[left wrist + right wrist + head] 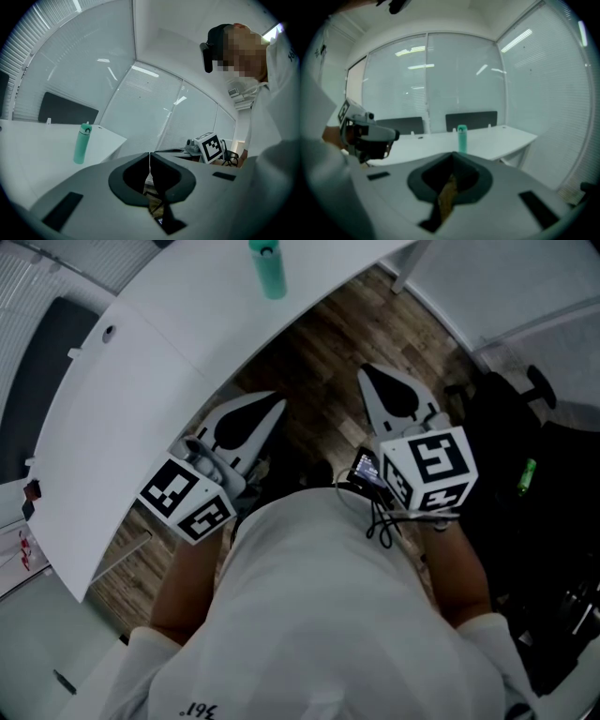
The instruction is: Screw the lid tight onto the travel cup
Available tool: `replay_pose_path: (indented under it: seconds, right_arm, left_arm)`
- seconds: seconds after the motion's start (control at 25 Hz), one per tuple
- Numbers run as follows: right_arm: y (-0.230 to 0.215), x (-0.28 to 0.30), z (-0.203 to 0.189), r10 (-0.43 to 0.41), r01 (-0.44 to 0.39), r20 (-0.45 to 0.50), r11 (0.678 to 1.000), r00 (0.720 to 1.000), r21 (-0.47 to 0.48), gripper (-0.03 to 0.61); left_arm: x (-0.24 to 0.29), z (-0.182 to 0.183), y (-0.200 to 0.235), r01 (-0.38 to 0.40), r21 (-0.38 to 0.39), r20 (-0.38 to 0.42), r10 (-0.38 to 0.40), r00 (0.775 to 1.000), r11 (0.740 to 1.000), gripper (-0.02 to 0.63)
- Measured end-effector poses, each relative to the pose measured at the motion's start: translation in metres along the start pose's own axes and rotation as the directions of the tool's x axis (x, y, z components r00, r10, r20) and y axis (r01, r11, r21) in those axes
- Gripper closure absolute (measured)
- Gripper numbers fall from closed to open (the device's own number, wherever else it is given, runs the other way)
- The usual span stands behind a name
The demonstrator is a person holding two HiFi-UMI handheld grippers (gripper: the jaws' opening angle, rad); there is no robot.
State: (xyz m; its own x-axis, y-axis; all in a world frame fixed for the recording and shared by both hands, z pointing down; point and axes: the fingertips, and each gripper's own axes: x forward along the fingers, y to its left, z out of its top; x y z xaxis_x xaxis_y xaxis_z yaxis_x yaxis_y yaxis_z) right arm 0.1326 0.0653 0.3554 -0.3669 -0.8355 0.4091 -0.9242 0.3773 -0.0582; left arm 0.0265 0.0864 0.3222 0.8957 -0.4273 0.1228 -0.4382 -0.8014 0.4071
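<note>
A teal travel cup (pixel 267 268) with its lid on stands upright on the white table (pixel 141 399), far from both grippers. The cup (pixel 82 143) shows at the left of the left gripper view, and the cup (pixel 462 138) shows straight ahead in the right gripper view. My left gripper (pixel 277 405) is shut and empty, held over the wooden floor just off the table's edge. To its right my right gripper (pixel 367 373) is also shut with nothing in it. Both are held close to the person's body.
The white table curves across the upper left. Dark chairs (pixel 471 119) stand behind it along the glass wall. A black office chair (pixel 534 493) with a green item is on the right. Wooden floor (pixel 323 352) lies below the grippers.
</note>
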Motion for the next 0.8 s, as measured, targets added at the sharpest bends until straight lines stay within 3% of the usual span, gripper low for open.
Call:
replay_pose_path:
  seconds: [0.8]
  right_arm:
    - [0.004, 0.001, 0.01, 0.007, -0.005, 0.019, 0.997, 1.0, -0.08, 0.558]
  left_arm:
    - [-0.014, -0.017, -0.002, -0.022, -0.012, -0.051, 0.022, 0.998, 1.0, 0.583]
